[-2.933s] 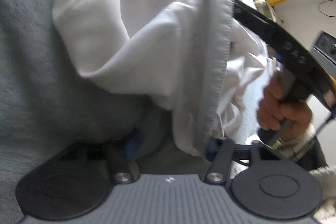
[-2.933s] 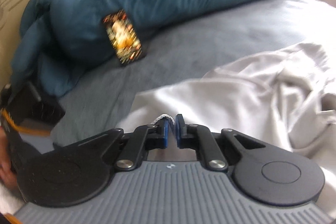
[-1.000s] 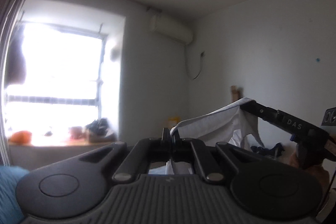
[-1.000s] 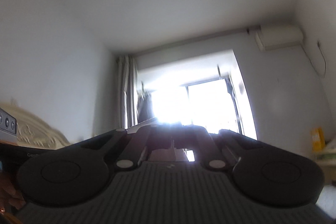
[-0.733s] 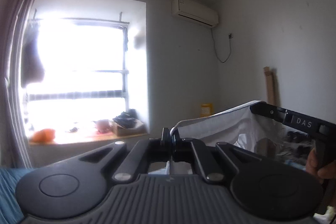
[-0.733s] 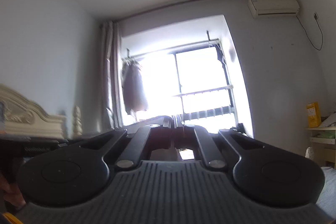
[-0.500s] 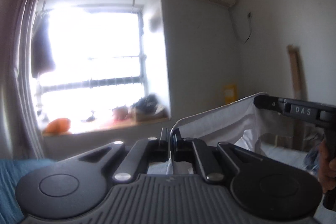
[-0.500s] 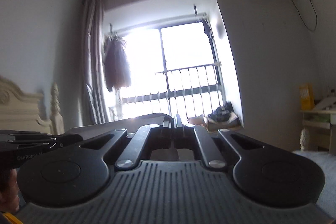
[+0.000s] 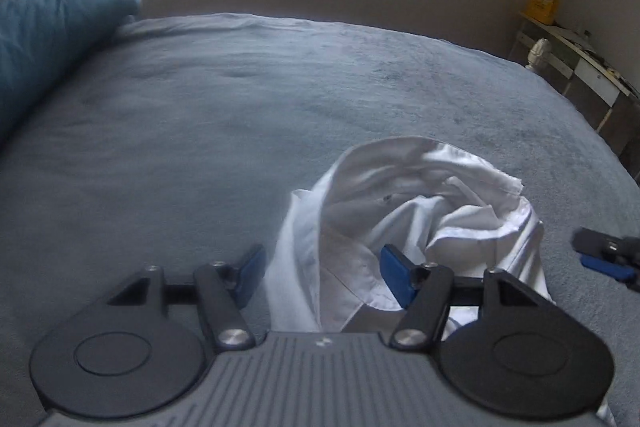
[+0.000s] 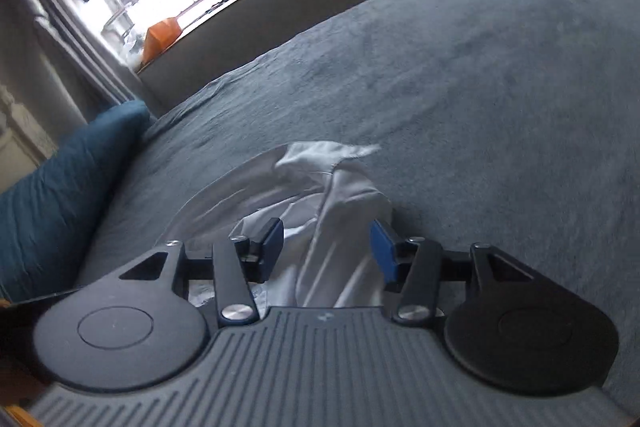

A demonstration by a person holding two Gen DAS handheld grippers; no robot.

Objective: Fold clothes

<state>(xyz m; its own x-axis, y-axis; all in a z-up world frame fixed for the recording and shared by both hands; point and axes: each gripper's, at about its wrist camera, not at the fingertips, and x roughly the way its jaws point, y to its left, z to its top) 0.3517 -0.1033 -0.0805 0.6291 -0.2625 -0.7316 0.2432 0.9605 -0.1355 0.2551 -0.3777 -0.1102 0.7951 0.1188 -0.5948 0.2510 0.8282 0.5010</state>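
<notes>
Both tongs have just been opening, and the white shirt (image 9: 404,223) that I had pinched between them and lifted toward the window half a second ago is now down on the grey bed (image 9: 240,115). My left tongs (image 9: 324,271) stand apart, cloth lying loose in the gap with neither blue pad pressing it; my right tongs (image 10: 326,247) are likewise apart, a ridge of the shirt standing between the pads but, as far as I can tell, not clamped. From the left view the shirt sits in a rumpled heap just ahead of the tongs, toward the near right part of the bed, its edges curled over one another rather than lying flat. The tip of the right tongs shows at the far right edge of that view, just beside the heap. A blue duvet (image 9: 44,43) is bunched at the left of the bed, well apart from the shirt. I judge this as a release after a shake-out that did not spread the garment: no fold is laid yet, and the cloth looks more bundled than smoothed. My next move probably calls for finding two clear corners or the shoulders, taking hold afresh, and pulling the shirt flat before any fold begins.
</notes>
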